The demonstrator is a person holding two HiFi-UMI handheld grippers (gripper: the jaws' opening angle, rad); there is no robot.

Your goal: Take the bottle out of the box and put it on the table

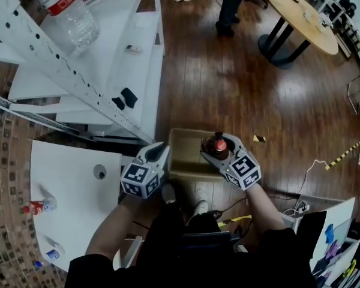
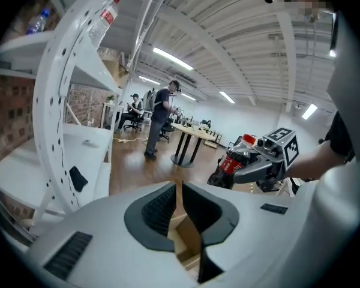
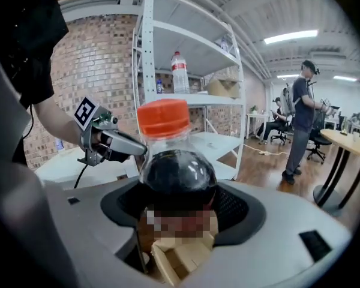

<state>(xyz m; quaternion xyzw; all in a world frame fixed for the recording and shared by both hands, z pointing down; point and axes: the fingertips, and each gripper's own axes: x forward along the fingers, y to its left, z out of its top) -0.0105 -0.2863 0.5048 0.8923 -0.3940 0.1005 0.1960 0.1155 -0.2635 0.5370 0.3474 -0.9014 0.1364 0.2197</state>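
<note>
The person is holding both grippers out in front of the body, above a cardboard box (image 1: 183, 153) that is sitting open on the wooden floor (image 1: 228, 89). The right gripper (image 1: 218, 153) is clamping its jaws on the dark cola bottle (image 3: 177, 173), gripping it round the body below the shoulder, so the orange-red cap (image 3: 162, 117) is standing up above the jaws. In the head view the bottle is hanging over the right side of the box, and the left gripper view is showing it in the air with floor behind it and no cardboard around it. The left gripper (image 2: 179, 188) is hovering just left of the box edge in the head view, with its jaws drawn nearly together, nothing caught between them and only a thin slit showing cardboard below. The two grippers are staying apart, neither touching the other. The white bench (image 1: 72, 185) is lying to the person's left, carrying a small red-labelled bottle (image 1: 36, 207) on its side near the left edge. Beyond it a white shelf rack (image 1: 132, 71) is rising, with a clear water bottle (image 1: 69, 11) resting on an upper shelf. Farther across the floor another person (image 1: 231, 5) is standing
</note>
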